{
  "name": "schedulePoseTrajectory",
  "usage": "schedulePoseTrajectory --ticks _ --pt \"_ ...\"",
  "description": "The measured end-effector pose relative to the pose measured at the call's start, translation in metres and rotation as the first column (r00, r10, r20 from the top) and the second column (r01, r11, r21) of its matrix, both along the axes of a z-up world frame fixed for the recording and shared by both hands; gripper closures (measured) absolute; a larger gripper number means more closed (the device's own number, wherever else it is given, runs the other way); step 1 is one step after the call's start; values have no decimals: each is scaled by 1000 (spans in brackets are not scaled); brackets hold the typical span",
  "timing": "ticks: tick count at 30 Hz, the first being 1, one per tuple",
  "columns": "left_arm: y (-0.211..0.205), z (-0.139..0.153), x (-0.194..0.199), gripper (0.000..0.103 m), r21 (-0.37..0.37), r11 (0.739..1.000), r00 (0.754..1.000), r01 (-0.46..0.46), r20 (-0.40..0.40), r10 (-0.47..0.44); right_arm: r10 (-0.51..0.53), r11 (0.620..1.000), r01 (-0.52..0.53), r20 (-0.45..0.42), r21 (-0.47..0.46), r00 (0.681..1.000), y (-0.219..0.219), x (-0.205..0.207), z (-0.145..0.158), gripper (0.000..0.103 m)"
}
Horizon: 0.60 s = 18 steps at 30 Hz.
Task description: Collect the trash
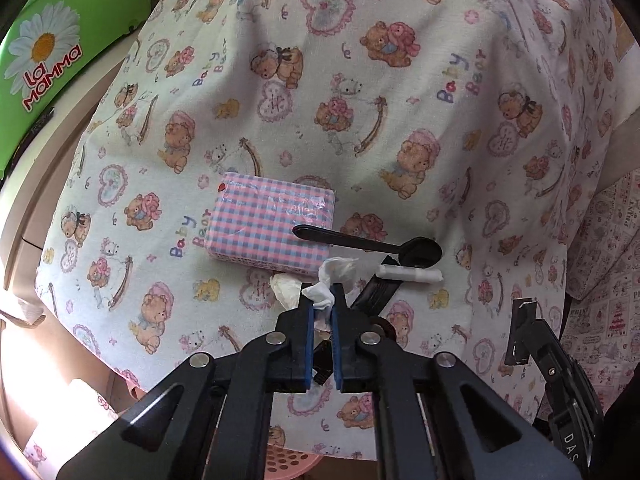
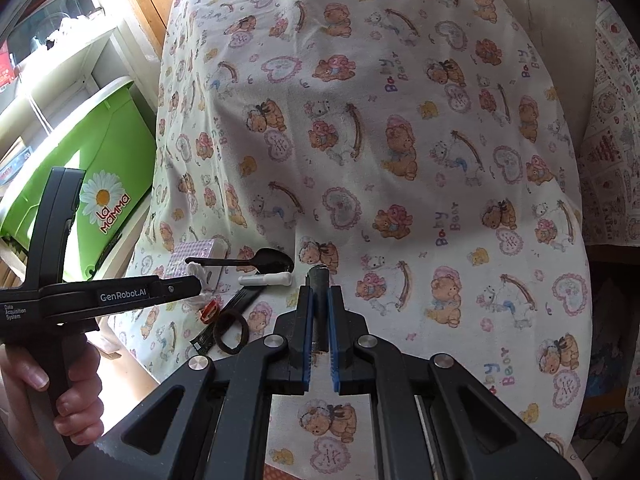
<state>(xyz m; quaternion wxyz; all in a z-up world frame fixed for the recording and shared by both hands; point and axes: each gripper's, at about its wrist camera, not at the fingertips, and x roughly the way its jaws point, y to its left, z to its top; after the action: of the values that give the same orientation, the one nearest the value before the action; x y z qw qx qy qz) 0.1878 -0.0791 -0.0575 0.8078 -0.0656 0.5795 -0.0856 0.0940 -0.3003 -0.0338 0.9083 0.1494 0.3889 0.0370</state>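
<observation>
As the left gripper (image 1: pixel 322 300) stood over the near edge of the table, its blue-padded fingers (image 1: pixel 308 332) were drawn nearly together and clamped on a crumpled white tissue (image 1: pixel 326 284), which bulged out above and to the left of the tips. The tissue appeared light, soft and easily torn; a pinch through the bulk of the wad, as held, was judged sounder than a hold on a loose corner.

The right gripper (image 2: pixel 319 300) had its fingers (image 2: pixel 306 320) close together on a dark, stiff, rod-like item (image 2: pixel 321 280) standing up between them; what it was could not be determined.

Beyond the left tips, touching or just beside the tissue, lay a black plastic fork (image 1: pixel 378 292) and a small white paper-wrapped stick (image 1: pixel 412 274). Just past these lay a black plastic spoon (image 1: pixel 372 246), its handle resting across the corner of a pink-and-blue checked tissue pack (image 1: pixel 264 220). The cutlery was judged light, rigid and smooth, best taken across the handle.

In the right wrist view, a brown hair band (image 2: pixel 231 330) and a small red-and-white scrap (image 2: pixel 210 310) lay near the table edge, below the left gripper (image 2: pixel 192 286).

All items rested on the bear-print tablecloth (image 1: pixel 400 120). A green bin (image 2: pixel 108 160) stood well apart on the left, and a pink perforated basket (image 1: pixel 292 460) showed below the table edge.
</observation>
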Motion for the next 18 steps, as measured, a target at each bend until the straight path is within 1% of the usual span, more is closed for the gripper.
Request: schedulePoseTrajectory --ticks 5,9,14,18 --pt "7 24 -12 97 8 1000 998 14 56 -14 -9 1000 9 12 12 1000 -6 -4 5 95" --pt "12 44 -20 97 42 999 992 12 123 -17 -10 1000 10 14 15 1000 -7 -9 6 95" --pt "19 57 -33 97 85 996 984 24 176 -39 4 1000 -4 19 -2 1000 -2 -13 7 95" --pt "28 65 -51 97 102 994 975 39 216 -61 14 1000 -14 26 -1 1000 1 -18 7 95"
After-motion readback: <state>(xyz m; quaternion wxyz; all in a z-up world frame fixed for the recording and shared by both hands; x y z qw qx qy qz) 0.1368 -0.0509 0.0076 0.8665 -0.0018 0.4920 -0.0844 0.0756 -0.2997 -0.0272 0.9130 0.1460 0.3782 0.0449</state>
